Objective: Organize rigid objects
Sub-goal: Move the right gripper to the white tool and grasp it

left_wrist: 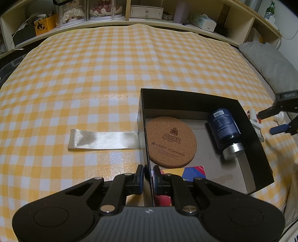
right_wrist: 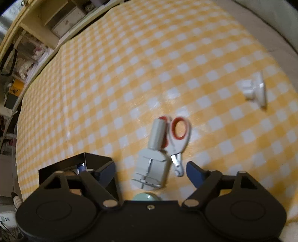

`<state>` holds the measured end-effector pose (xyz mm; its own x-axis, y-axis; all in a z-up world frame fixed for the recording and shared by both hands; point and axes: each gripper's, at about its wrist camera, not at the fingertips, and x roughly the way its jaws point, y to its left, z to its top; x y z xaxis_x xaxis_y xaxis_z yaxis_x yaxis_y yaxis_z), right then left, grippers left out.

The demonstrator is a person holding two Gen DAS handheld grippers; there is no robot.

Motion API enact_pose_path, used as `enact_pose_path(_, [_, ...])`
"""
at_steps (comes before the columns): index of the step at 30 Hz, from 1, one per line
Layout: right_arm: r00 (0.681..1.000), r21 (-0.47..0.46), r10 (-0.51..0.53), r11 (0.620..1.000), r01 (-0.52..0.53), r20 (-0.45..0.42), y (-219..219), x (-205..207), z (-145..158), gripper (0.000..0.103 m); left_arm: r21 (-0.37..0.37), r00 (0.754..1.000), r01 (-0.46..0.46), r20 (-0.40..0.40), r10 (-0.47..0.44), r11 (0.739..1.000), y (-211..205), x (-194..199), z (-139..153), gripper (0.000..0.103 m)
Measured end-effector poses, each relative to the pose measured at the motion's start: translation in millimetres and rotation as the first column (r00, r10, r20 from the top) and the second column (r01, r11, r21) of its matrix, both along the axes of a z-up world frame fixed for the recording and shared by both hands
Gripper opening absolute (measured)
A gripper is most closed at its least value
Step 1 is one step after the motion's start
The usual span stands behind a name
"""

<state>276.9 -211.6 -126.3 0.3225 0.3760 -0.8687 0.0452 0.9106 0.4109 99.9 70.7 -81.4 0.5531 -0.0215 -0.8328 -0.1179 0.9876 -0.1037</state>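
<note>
A home bedroom: checked cloth [left_wrist: 93,74], pillow [left_wrist: 268,61], cluttered shelves [left_wrist: 130,11] with dolls [left_wrist: 72,13].

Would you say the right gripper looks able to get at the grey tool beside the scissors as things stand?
Probably yes: the right gripper is open, with the grey tool between its fingers and nothing covering it. The scissors lie close alongside and might get nudged.

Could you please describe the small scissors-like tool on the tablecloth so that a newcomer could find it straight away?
On the yellow checked tablecloth, just outside the black box, three small things lie ahead of the right gripper. The clippers lie right of the grey block tool, well apart from the white hook. Only they have red-lined finger loops.
</note>
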Motion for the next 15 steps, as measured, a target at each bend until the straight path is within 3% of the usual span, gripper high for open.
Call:
enact_pose_path(4, [0.999,-0.013,0.014,1.000,-0.014,-0.032,19.5,3.9,-17.1,0.063,-0.001,1.000,0.000,0.000,0.000,1.000,-0.5,0.3,0.1,0.011])
enact_pose_path(7, [0.999,-0.048,-0.006,0.999,0.004,-0.038,30.3,4.7,-26.2,0.061,0.001,1.000,0.000,-0.001,0.000,1.000,0.0,-0.1,0.1,0.011])
enact_pose_path(9, [0.999,-0.079,-0.004,0.997,0.002,-0.035,35.3,4.0,-29.6,0.054,0.001,1.000,0.000,-0.001,0.000,1.000,0.1,0.2,0.3,0.011])
enact_pose_path(15, [0.997,-0.093,-0.066,0.994,0.063,-0.034,34.1,3.5,-38.0,0.055,0.002,1.000,0.001,-0.001,-0.001,1.000,0.7,-0.2,0.5,0.011])
